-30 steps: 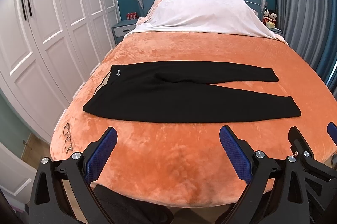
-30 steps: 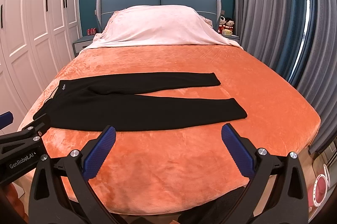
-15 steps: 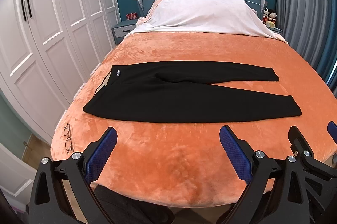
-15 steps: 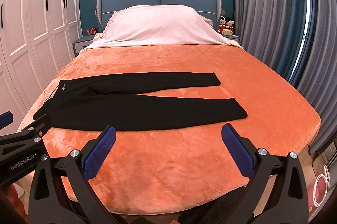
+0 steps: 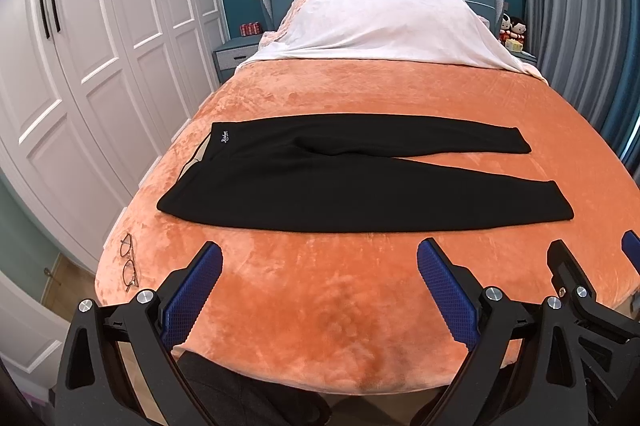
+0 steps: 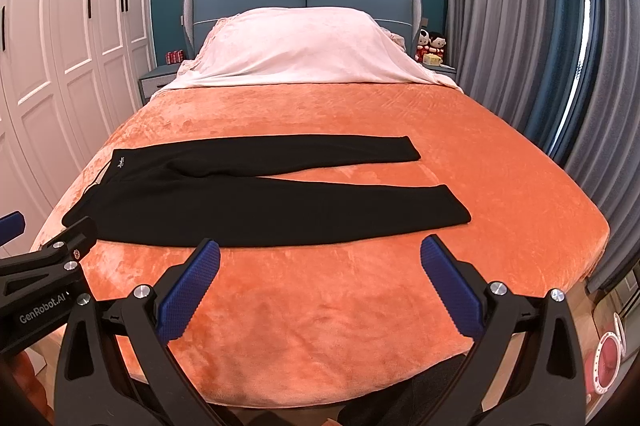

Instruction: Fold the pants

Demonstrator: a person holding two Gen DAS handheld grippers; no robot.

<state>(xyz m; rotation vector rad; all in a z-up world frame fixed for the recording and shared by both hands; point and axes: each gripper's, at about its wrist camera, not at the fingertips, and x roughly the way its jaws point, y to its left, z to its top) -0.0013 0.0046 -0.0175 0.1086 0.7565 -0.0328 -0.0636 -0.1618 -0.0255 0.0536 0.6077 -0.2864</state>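
Observation:
Black pants (image 5: 320, 182) lie flat across the orange bed blanket (image 5: 360, 94), waistband to the left, both legs spread apart to the right. They also show in the right wrist view (image 6: 256, 202). My left gripper (image 5: 320, 258) is open and empty, held over the bed's near edge, short of the pants. My right gripper (image 6: 320, 258) is open and empty, beside it to the right, also short of the pants. The right gripper's side shows at the left view's right edge (image 5: 572, 278).
Eyeglasses (image 5: 129, 262) lie on the blanket near the front left corner. A white sheet covers the pillows (image 5: 384, 22) at the headboard. White wardrobes (image 5: 80, 66) line the left side. Grey curtains (image 6: 520, 46) hang on the right.

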